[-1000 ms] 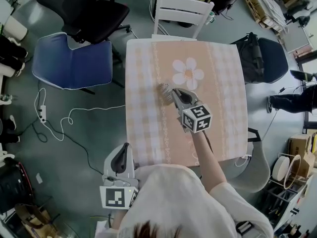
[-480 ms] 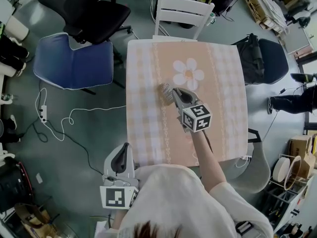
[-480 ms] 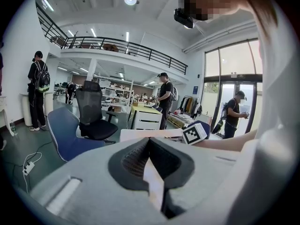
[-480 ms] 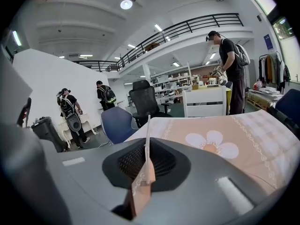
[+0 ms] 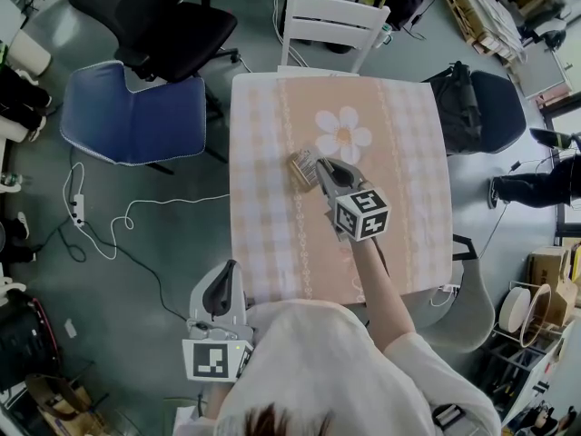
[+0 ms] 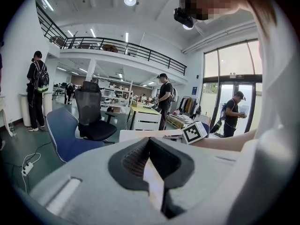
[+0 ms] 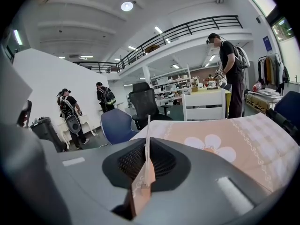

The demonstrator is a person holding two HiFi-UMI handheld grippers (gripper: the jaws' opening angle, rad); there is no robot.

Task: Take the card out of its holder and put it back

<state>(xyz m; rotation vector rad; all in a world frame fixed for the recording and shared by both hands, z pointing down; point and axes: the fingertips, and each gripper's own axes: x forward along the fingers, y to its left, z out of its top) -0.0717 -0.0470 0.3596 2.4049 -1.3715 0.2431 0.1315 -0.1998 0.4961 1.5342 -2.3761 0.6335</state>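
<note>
Looking down, there's grey floor [image 5: 154,334] all round a square table [image 5: 263,216] under a peach checked cloth with a white flower. A white slatted chair [image 5: 334,21] is tucked in at the table's upper edge, a blue chair [image 5: 132,116] sits off to the left, and a black office chair [image 5: 154,12] fills the upper left corner. Another dark chair [image 5: 497,107] is at the right. A power strip [image 5: 76,209] trails its white cable at the left edge. At room level, a railed mezzanine [image 6: 122,48] runs across the back, a round ceiling lamp [image 6: 130,0] burns at the top, and tall windows [image 6: 229,74] glow on the right.
</note>
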